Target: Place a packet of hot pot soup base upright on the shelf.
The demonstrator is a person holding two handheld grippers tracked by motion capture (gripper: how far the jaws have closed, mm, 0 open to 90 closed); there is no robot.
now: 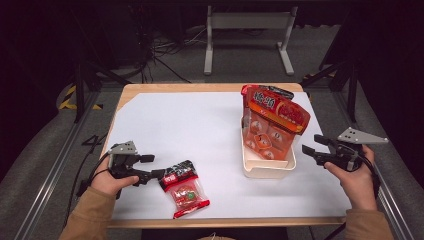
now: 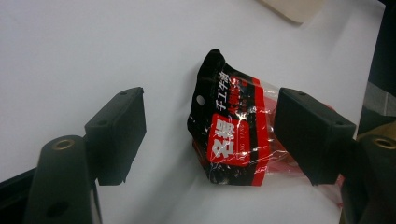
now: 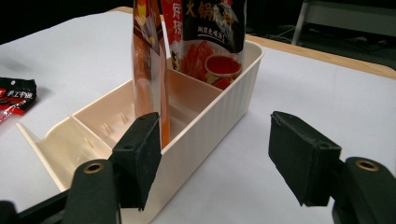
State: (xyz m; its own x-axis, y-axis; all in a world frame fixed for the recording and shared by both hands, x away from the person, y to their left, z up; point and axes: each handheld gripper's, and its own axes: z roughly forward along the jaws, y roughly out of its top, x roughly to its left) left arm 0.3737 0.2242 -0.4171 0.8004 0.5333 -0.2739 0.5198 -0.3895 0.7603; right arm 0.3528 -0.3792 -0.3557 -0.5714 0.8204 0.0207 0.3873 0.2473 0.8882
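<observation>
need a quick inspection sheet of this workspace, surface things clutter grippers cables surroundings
surface: white sheet over a wooden table.
job's things: small red and black snack packet lies flat near the front edge; cream divided bin holds two orange-red pouches standing upright.
clutter: nothing seen.
grippers: left gripper at the packet's black end, jaws open with the packet between them, pads not pressing; right gripper open beside the bin, holding nothing.
cables: a black cable trails from the left gripper; loose cables on the floor behind.
surroundings: dark room, grey metal stand behind the table, metal frame rails at the sides.
</observation>
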